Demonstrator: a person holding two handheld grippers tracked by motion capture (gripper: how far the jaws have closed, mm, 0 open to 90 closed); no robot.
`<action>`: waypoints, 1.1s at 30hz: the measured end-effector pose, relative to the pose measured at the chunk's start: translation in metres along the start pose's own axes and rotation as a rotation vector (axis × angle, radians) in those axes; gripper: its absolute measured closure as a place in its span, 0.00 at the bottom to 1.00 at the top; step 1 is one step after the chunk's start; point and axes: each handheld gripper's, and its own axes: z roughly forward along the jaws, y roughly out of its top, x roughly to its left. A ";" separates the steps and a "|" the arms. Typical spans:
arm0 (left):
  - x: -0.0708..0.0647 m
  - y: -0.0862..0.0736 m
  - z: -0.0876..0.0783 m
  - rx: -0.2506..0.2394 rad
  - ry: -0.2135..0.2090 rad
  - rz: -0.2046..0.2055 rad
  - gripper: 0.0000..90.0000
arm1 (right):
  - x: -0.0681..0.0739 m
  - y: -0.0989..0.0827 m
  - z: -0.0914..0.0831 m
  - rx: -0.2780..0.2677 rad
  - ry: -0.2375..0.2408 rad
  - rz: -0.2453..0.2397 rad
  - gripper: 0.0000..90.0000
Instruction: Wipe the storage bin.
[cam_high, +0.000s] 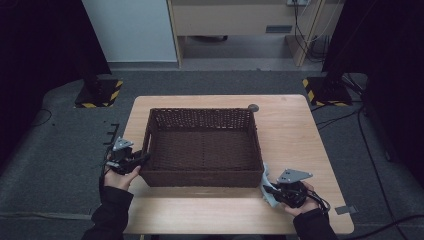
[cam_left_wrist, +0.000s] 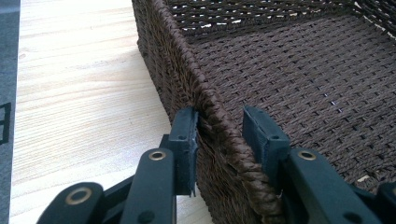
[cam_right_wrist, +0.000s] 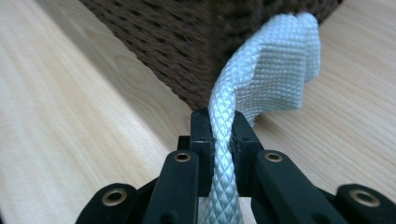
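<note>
clearly right gripper (cam_right_wrist: 218, 135) jaws pinch the white cloth (cam_right_wrist: 275, 70); left gripper (cam_left_wrist: 219, 135) jaws straddle basket rim (cam_left_wrist: 224, 135).

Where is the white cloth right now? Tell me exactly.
The white cloth is pinched in the right gripper, just outside the woven basket's near right corner, above the wooden table in the high view.

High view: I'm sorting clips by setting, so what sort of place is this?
Probably a lab or recording studio: dark curtains at both sides, floor stands with hazard-striped bases, cables across grey carpet, and a lone wooden table.
</note>
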 end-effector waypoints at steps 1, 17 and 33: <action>0.000 0.000 0.000 0.000 -0.001 -0.001 0.72 | -0.002 -0.001 0.001 0.004 -0.008 0.007 0.92; 0.001 -0.001 0.000 -0.006 -0.013 -0.007 0.71 | -0.060 -0.022 -0.030 -0.076 -0.280 0.232 0.92; 0.002 -0.001 0.000 -0.007 -0.018 -0.002 0.70 | -0.079 -0.037 -0.023 -0.020 -0.349 0.272 0.72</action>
